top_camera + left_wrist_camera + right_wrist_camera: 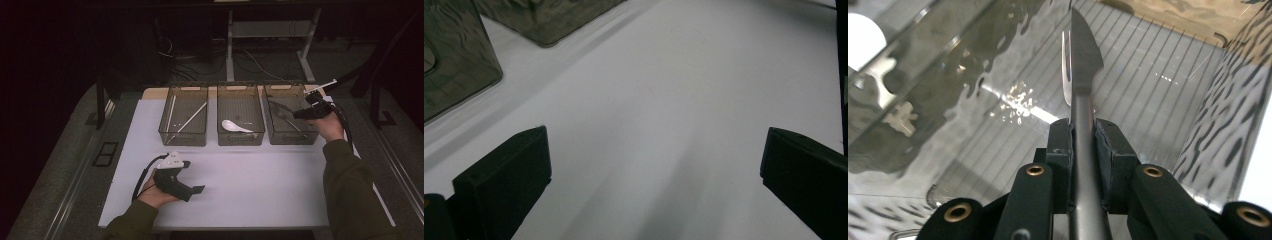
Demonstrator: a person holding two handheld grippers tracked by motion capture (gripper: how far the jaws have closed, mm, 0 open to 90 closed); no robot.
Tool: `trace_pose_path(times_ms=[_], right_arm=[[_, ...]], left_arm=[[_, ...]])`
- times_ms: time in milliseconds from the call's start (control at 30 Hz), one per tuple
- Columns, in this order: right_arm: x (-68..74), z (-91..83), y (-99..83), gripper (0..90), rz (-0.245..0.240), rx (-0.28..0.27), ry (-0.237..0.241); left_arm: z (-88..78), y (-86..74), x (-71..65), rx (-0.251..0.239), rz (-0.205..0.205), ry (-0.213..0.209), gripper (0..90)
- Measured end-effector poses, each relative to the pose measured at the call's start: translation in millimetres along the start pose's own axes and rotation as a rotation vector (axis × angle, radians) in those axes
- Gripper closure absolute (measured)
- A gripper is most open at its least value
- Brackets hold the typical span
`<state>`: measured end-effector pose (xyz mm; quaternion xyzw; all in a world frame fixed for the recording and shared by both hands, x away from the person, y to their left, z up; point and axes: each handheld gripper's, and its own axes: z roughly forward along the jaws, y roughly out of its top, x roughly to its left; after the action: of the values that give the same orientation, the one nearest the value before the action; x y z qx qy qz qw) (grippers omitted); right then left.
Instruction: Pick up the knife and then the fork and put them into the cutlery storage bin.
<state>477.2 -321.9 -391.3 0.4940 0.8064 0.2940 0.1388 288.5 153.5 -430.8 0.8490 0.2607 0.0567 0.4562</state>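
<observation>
My right gripper hangs over the right-hand clear bin, shut on the handle of a metal fork. In the right gripper view the pads clamp the fork, whose tines point forward and down into the ribbed bin floor. The left gripper rests low over the white table near the front left, held in a hand. Its jaws stand wide open with nothing between them, bare table showing between the two pads.
Three clear bins stand in a row at the back of the white table. The left bin holds chopsticks, the middle bin a white spoon. Bin corners lie ahead-left of the left gripper.
</observation>
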Motion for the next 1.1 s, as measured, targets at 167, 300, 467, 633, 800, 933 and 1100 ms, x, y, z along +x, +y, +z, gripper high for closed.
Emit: trace_pose_path(times_ms=[167,300,467,633,800,933,1100], right_arm=[[-2.2,5.1,-2.6,67.1,0.032,0.007,-0.007],[-3.2,-1.3,-2.5,58.6,0.044,-0.030,0.010],[-0.1,-16.6,-2.3,48.5,0.063,-0.089,0.081],[9.5,-32.0,-7.1,41.2,0.040,-0.149,0.133],[20.7,-45.0,-17.4,33.5,0.009,-0.201,0.158],[29.0,-51.6,-28.9,28.9,-0.024,-0.230,0.182],[42.6,-56.7,-43.2,27.1,-0.052,-0.268,0.165]], left_arm=[[-0.3,0.0,-0.1,0.002,0.002,-0.002,0.0],[-0.1,0.0,-0.1,0.002,0.005,-0.005,0.0],[-0.3,0.1,-0.4,-0.002,0.000,-0.004,0.0],[-0.4,0.1,-0.1,-0.004,-0.005,-0.005,0.0],[-1.5,0.1,-0.2,-0.013,0.003,0.001,0.0],[-2.6,0.1,0.4,-0.014,0.007,0.008,0.0],[-2.9,-0.1,0.7,-0.019,0.011,0.007,0.0]])
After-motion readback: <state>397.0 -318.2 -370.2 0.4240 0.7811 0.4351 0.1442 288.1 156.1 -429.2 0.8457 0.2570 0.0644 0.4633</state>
